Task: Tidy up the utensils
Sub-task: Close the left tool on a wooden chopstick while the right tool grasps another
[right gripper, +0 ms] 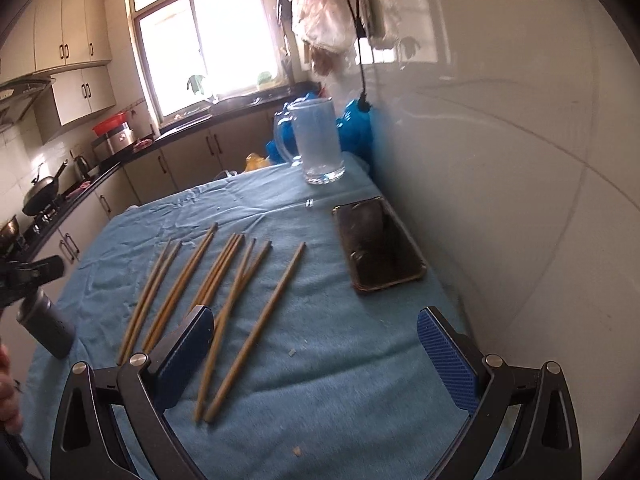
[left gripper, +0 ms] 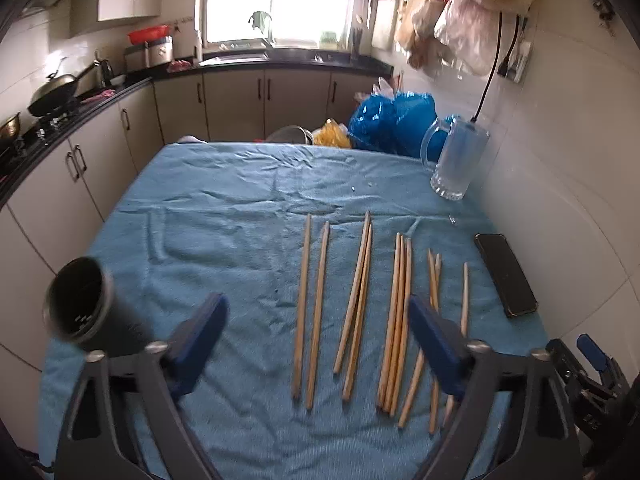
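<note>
Tan chopsticks (left gripper: 316,312) on a blue cloth (left gripper: 224,208); dark grey holder (left gripper: 80,306).

The chopsticks (left gripper: 362,300) look like pale matt wood. They lie on a blue cloth (left gripper: 224,216) (terry-like, rumpled and nappy). The mug (right gripper: 316,140) is clear glass, the phone (right gripper: 378,248) glossy black, the holder (left gripper: 80,306) dark and matt, and the wall tiles (right gripper: 500,160) are shiny white.

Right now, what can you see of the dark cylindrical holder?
The dark cylindrical holder is a dark grey tube, matte, with a lipped rim and an open mouth that looks empty. It stands near the left edge of the blue cloth, left of the chopsticks and apart from them. No fingers touch it.
</note>
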Available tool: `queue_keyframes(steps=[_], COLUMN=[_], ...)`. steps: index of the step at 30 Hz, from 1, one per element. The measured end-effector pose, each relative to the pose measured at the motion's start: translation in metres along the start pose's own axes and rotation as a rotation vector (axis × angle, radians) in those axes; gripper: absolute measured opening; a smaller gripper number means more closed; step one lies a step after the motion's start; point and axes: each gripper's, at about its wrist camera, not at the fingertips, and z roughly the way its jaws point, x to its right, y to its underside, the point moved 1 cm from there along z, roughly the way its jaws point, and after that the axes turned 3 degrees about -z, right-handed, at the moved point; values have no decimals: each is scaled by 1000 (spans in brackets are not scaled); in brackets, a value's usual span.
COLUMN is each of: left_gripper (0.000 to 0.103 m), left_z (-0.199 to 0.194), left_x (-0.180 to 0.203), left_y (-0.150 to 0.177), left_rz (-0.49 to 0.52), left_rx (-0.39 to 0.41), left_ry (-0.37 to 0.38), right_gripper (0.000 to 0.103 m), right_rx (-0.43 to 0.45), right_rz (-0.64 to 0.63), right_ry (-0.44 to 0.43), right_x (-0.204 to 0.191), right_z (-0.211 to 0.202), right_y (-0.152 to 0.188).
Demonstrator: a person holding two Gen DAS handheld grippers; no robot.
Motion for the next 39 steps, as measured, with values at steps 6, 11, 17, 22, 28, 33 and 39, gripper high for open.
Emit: queue_keyframes(steps=[6, 11, 17, 22, 28, 33, 39], left_gripper=[59, 51, 39, 18, 7, 7, 7], left_z=[66, 109, 138, 141, 136, 112, 60], left_x=[-13, -26, -28, -26, -34, -45, -61], left_y=[0, 5, 10, 8, 8, 31, 83], left_rz=[-3, -50, -33, -8, -31, -65, -96], left_rx=[-79, -137, -169, -164, -195, -253, -315], left_ry=[-84, -92, -106, -98, -89, -34, 85], right_gripper=[98, 76, 63, 57, 13, 10, 9], right_rx=[-67, -163, -248, -272, -279, -330, -389], right_rz=[-26, -34, -20, -35, -126, -110, -97], right_ry=[-61, -102, -119, -96, 18, -3, -63], right_x=[-9, -16, -19, -25, -36, -32, -27], right_z=[35, 77, 120, 140, 151, 140, 101], right_y=[-10, -12, -11, -9, -16, -12, 19])
